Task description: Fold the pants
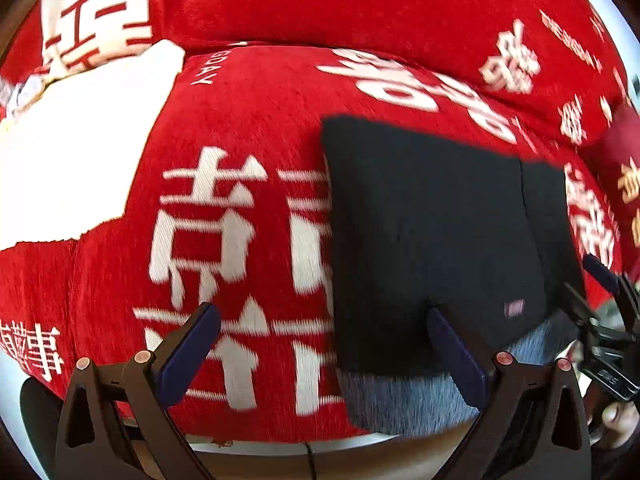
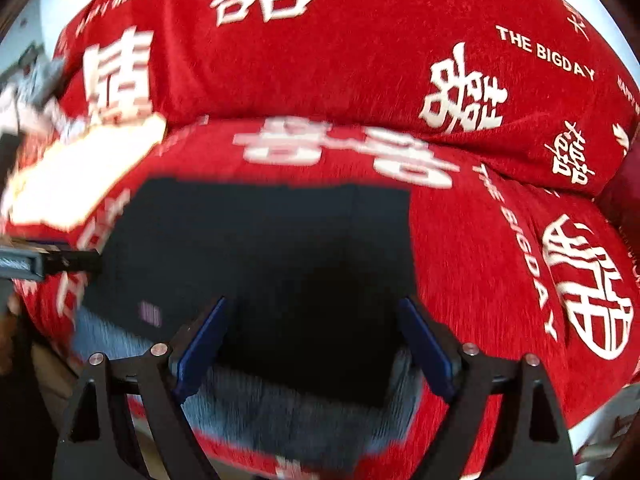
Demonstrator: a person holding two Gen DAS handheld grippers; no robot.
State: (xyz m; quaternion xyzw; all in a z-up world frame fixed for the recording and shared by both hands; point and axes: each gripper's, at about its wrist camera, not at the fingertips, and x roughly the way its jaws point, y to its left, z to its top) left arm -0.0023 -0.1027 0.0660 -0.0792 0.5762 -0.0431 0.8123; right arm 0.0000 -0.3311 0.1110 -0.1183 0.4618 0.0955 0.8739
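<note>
Pants (image 2: 256,248) lie folded square on red cover (image 2: 360,72), ahead of both grippers; left gripper (image 1: 324,344) & right gripper (image 2: 312,340) jaws apart, nothing clamped, prob. just let go.

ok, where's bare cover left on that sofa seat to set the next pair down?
Bare red cover lies between the white cloth on one side and the folded black pants on the other, running back to the backrest. Crowded: the front edge at the pants, where both open grippers sit.
</note>
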